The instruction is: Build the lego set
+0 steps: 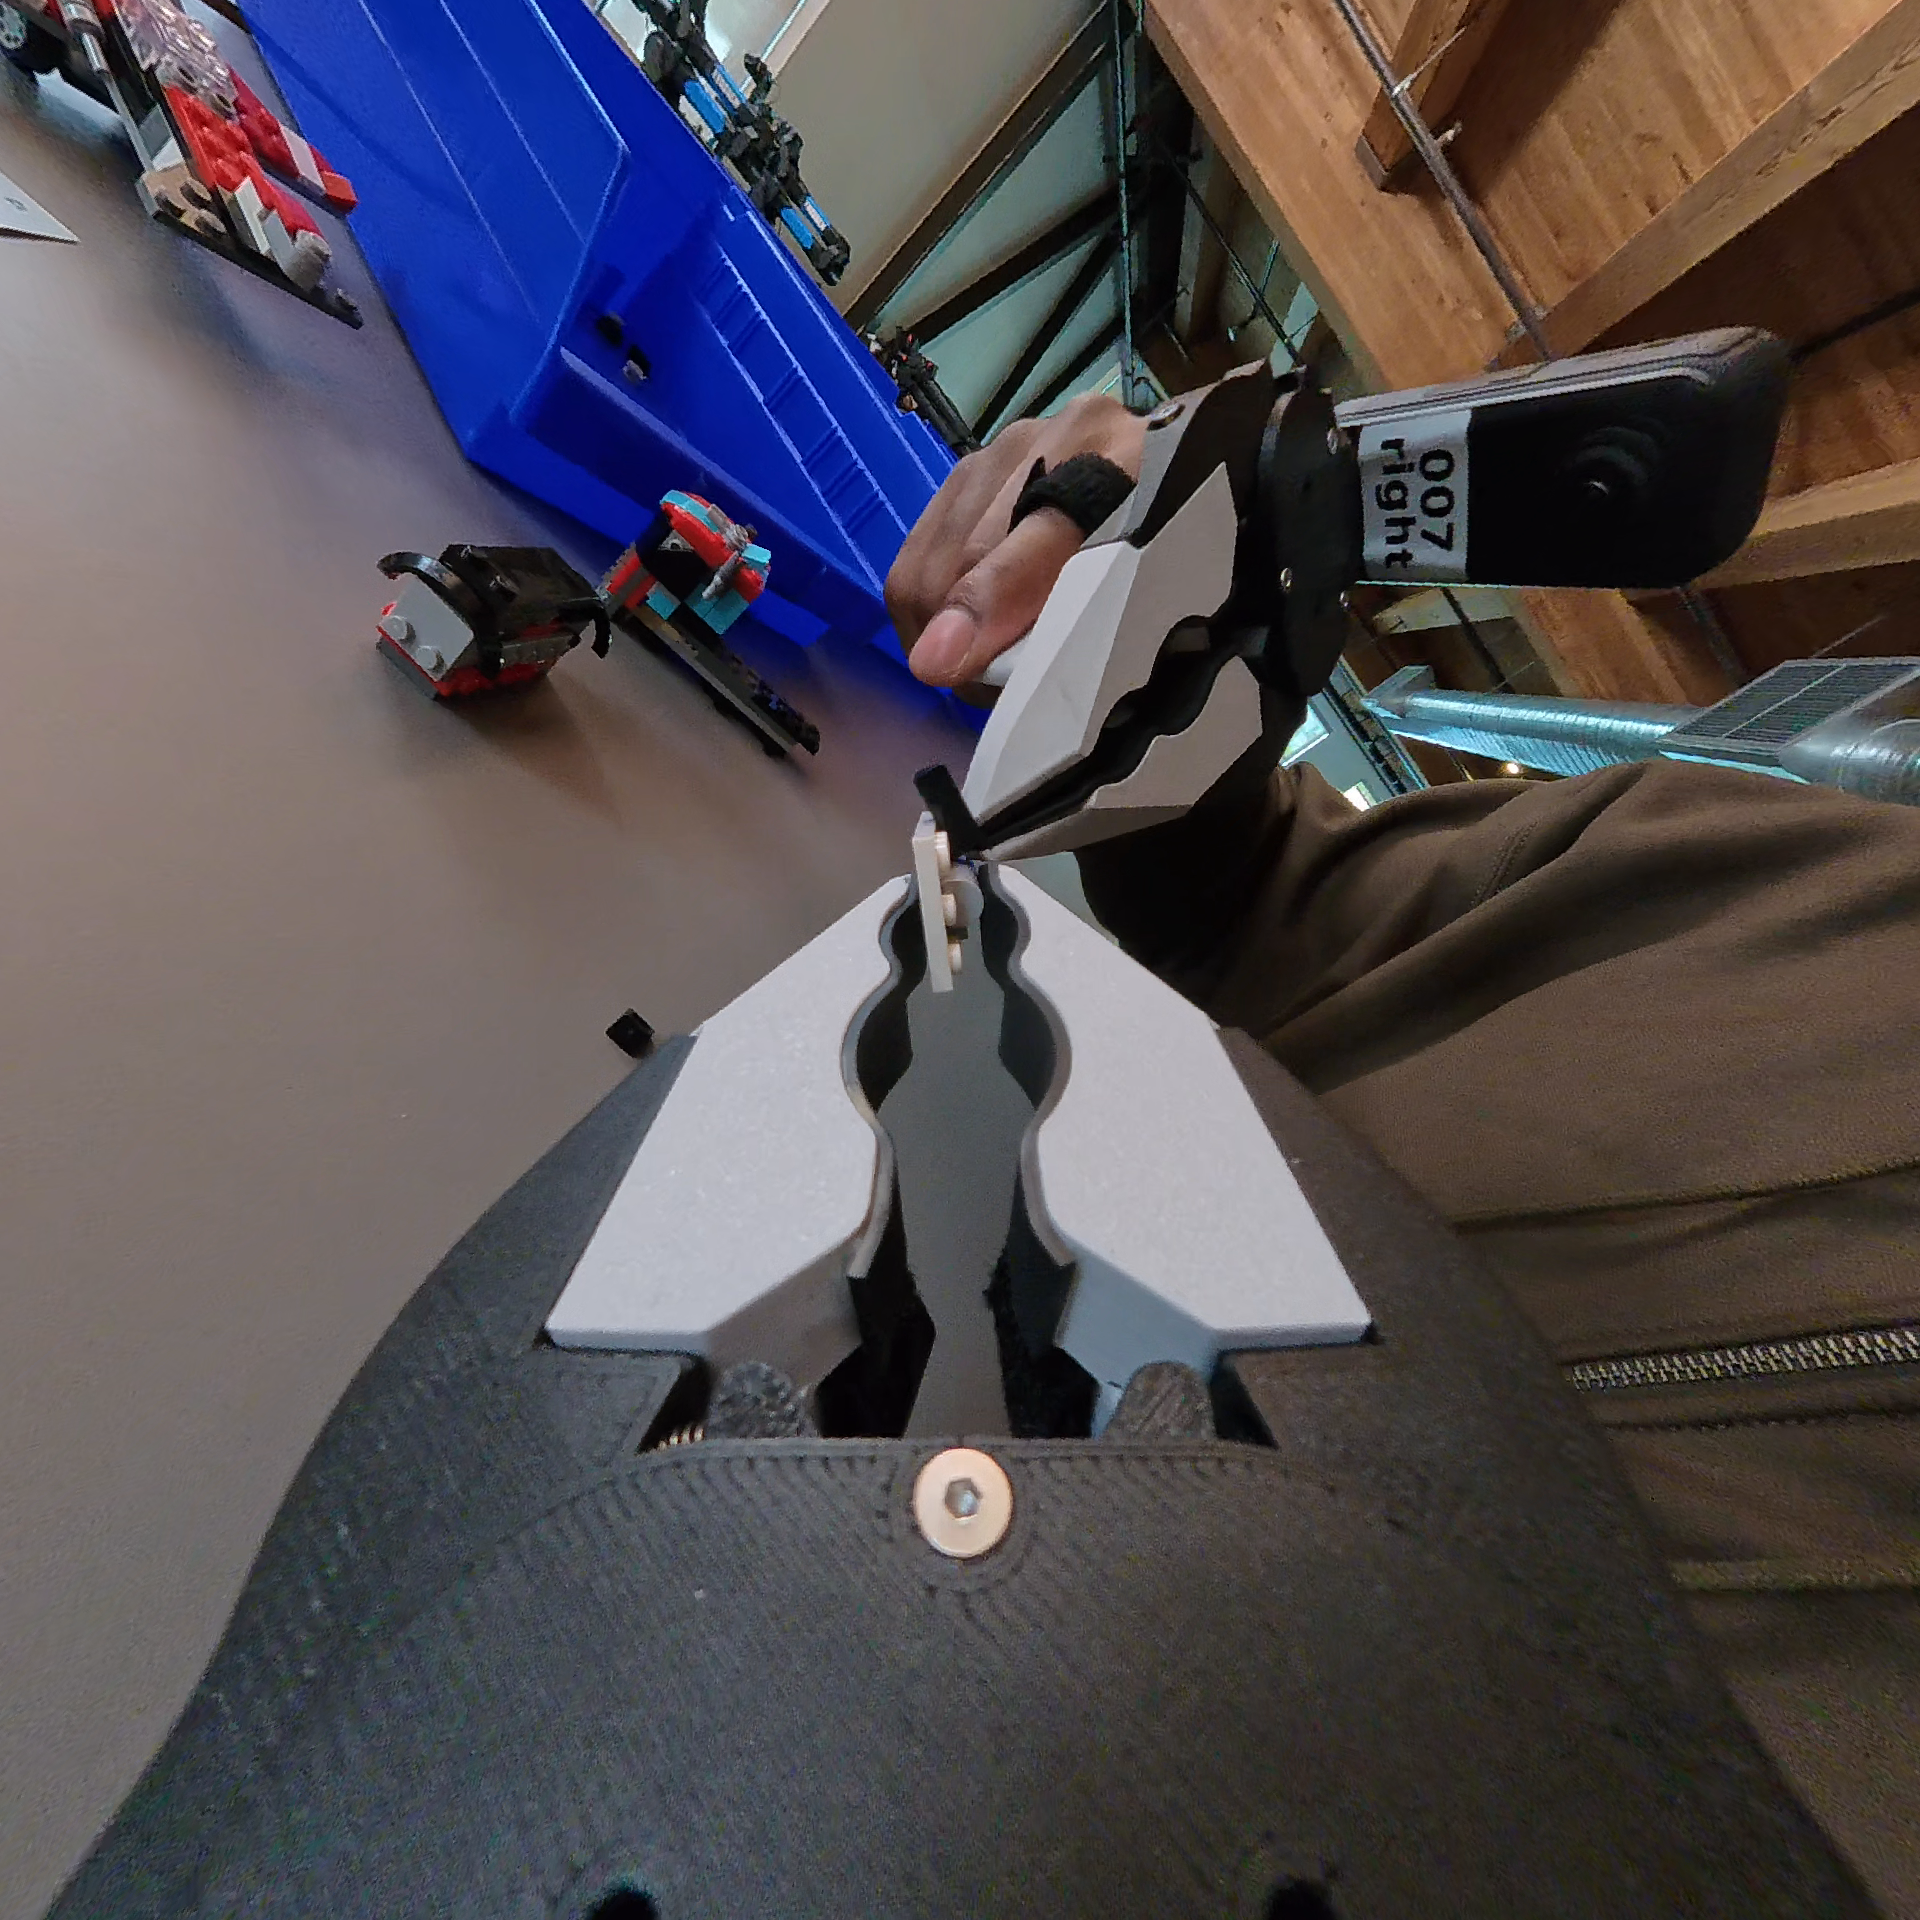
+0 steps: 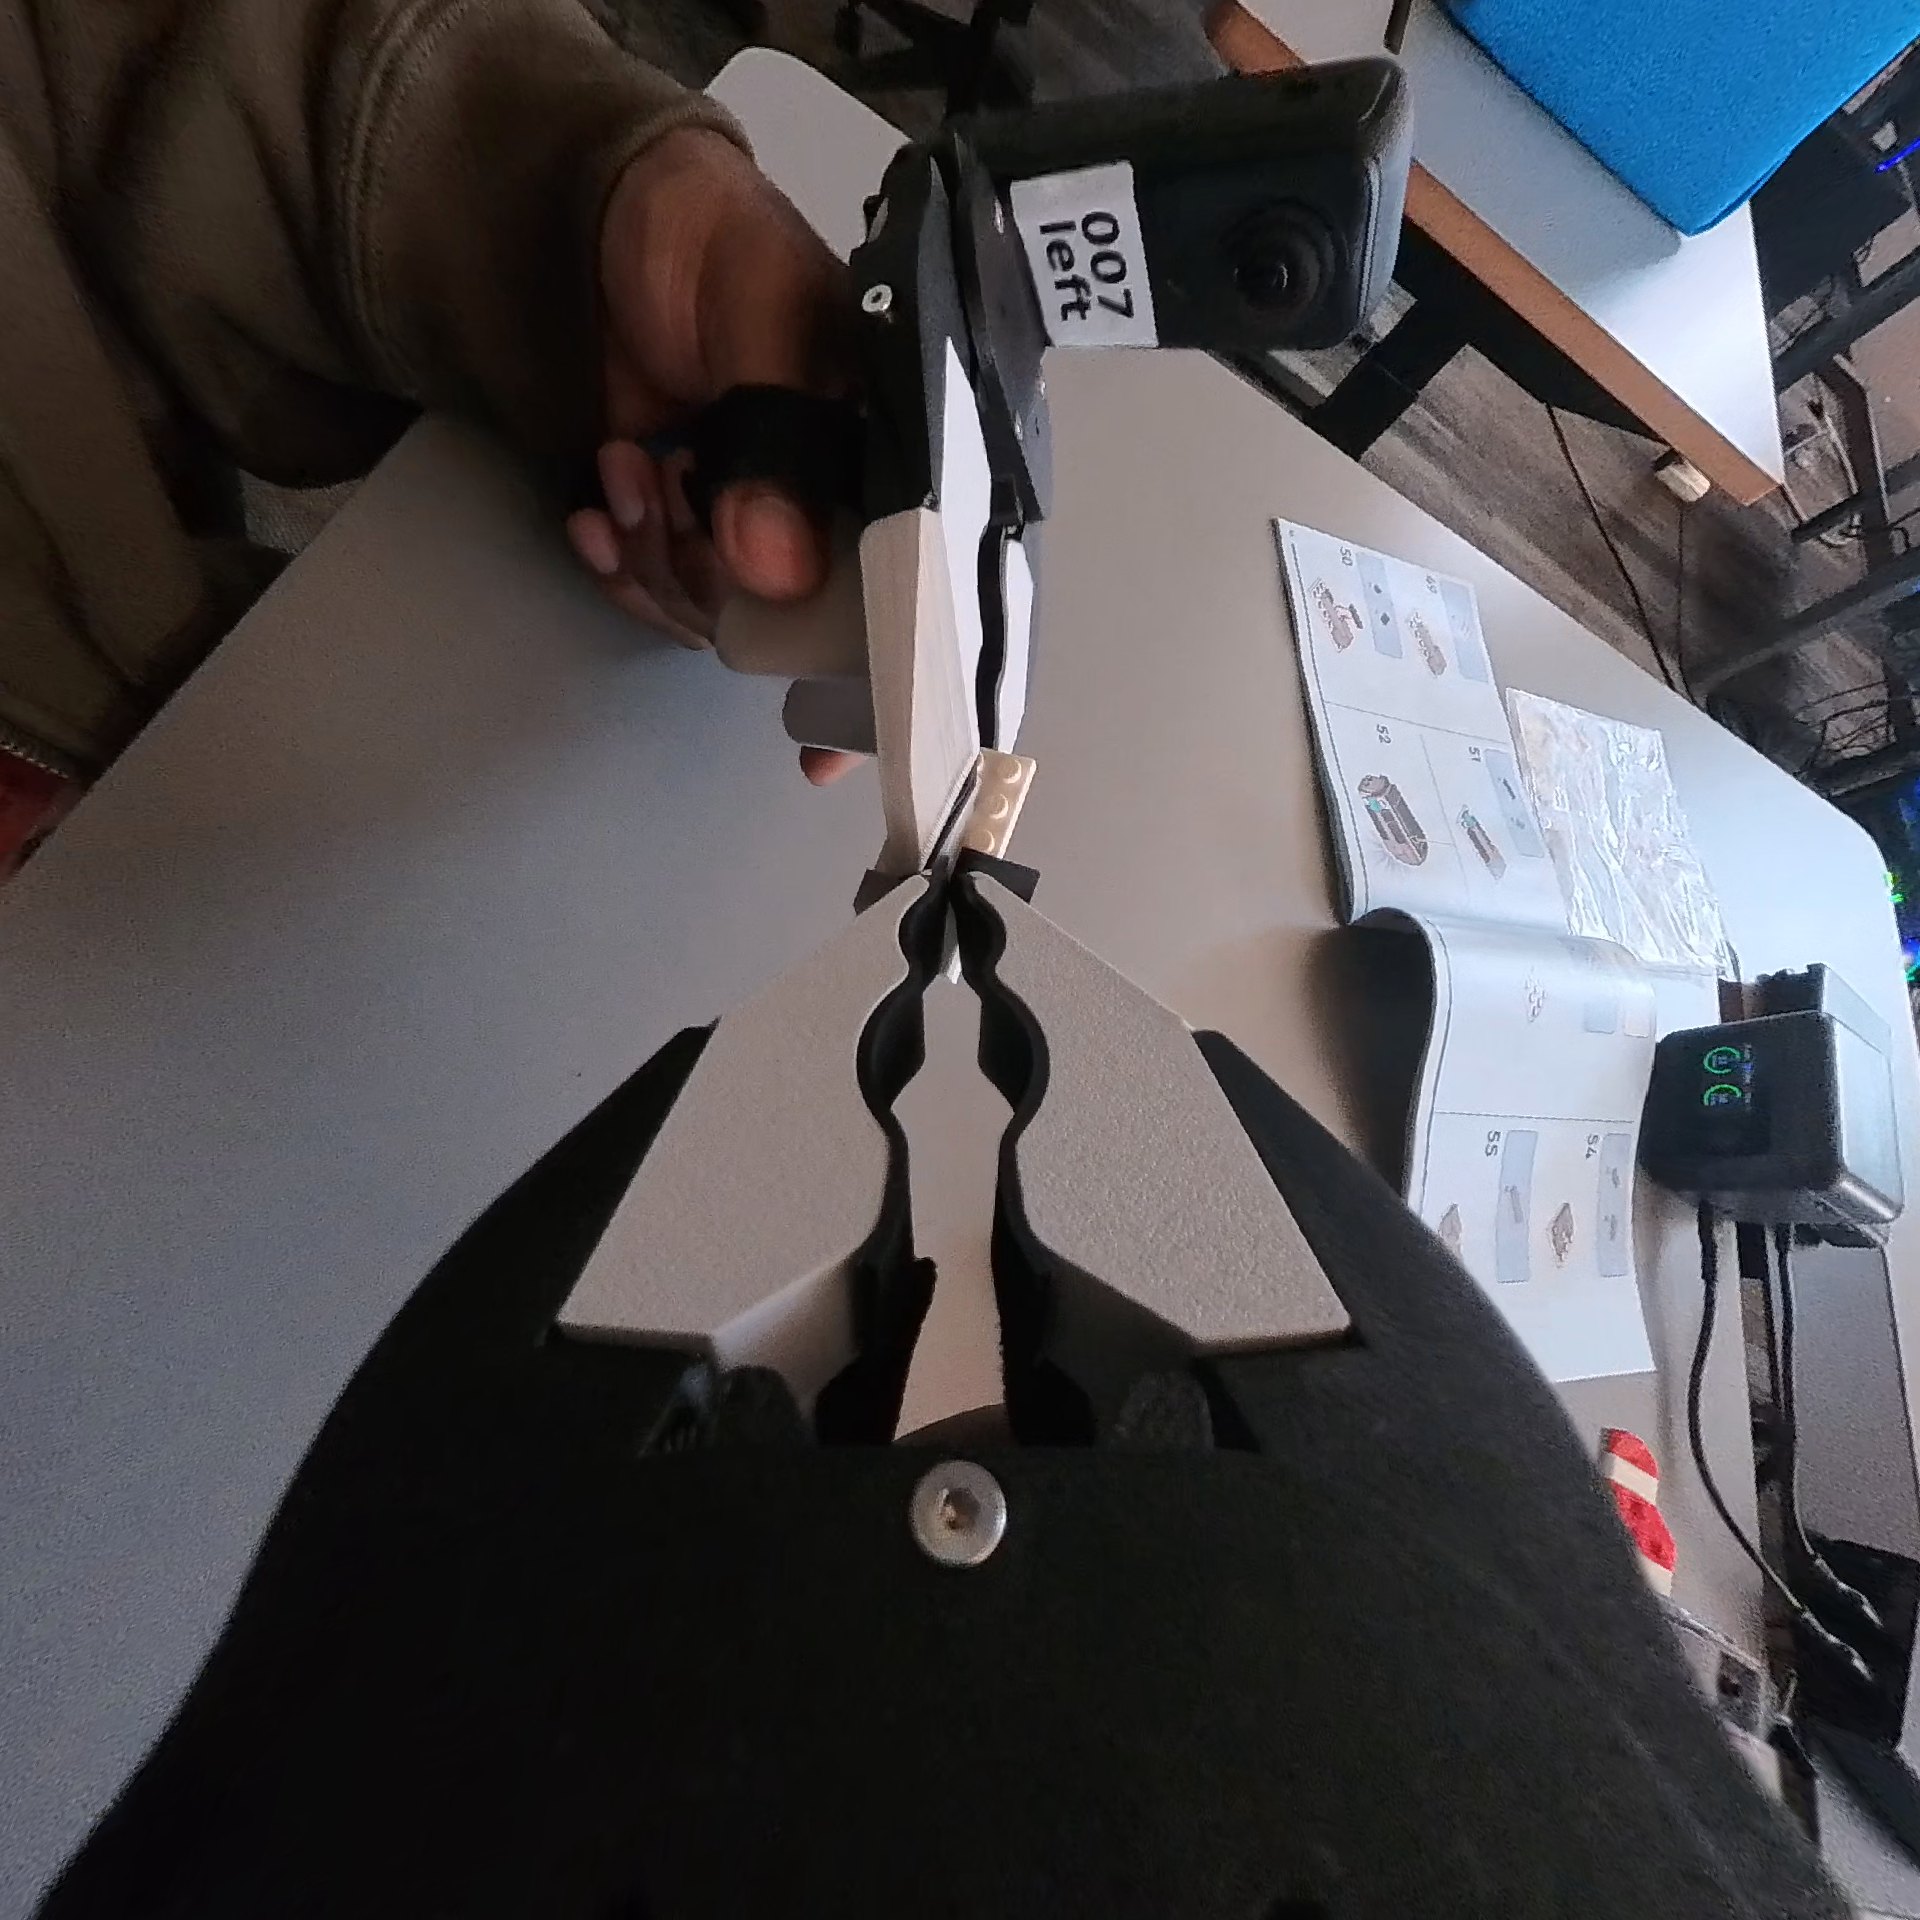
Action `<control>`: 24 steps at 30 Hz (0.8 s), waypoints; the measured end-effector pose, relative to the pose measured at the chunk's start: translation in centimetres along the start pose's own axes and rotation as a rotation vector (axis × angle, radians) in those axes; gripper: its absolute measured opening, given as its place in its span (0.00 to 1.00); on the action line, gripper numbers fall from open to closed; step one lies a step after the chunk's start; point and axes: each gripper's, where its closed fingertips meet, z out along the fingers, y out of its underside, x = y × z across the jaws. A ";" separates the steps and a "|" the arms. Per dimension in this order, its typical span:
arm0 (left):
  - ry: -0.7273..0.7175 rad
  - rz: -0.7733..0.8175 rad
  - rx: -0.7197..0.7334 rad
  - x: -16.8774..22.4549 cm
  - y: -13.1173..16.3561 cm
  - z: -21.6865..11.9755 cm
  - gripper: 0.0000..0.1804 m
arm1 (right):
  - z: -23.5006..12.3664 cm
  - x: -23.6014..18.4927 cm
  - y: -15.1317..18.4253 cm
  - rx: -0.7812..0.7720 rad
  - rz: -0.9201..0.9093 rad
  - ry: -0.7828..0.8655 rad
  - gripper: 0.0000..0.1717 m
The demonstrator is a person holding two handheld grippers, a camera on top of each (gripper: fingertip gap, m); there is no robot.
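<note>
In the left wrist view my left gripper (image 1: 948, 891) is shut on a small white studded plate (image 1: 938, 925), held on edge above the brown table (image 1: 312, 935). My right gripper (image 1: 985, 834) reaches in from the upper right, shut on a small thin black piece (image 1: 938, 802) that touches the top end of the white plate. In the right wrist view my right gripper (image 2: 948, 885) is shut, and the black piece (image 2: 1013, 878) sticks out on both sides of the fingertips. The left gripper (image 2: 961, 842) comes down from above with the white plate (image 2: 1003, 800) against the black piece.
A blue bin (image 1: 582, 260) stands at the back, with two small brick models (image 1: 478, 623) (image 1: 696, 561) in front of it and a red build (image 1: 239, 156) at far left. A loose black piece (image 1: 631, 1032) lies on the table. An open instruction booklet (image 2: 1455, 727), a plastic bag (image 2: 1600, 831) and a black device (image 2: 1745, 1122) lie to the right. My left and right fingertips are right by each other. The black device (image 2: 1745, 1122) is about equally far from each gripper, around 35 cm.
</note>
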 end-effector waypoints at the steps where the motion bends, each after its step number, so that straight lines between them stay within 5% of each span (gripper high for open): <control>1: -0.001 0.003 -0.005 0.0 0.1 0.1 0.05 | 0.0 -0.1 0.0 0.003 0.004 -0.008 0.02; 24: -0.003 0.023 -0.031 0.2 0.5 0.2 0.05 | -1.2 -0.5 1.4 0.047 0.120 0.010 0.04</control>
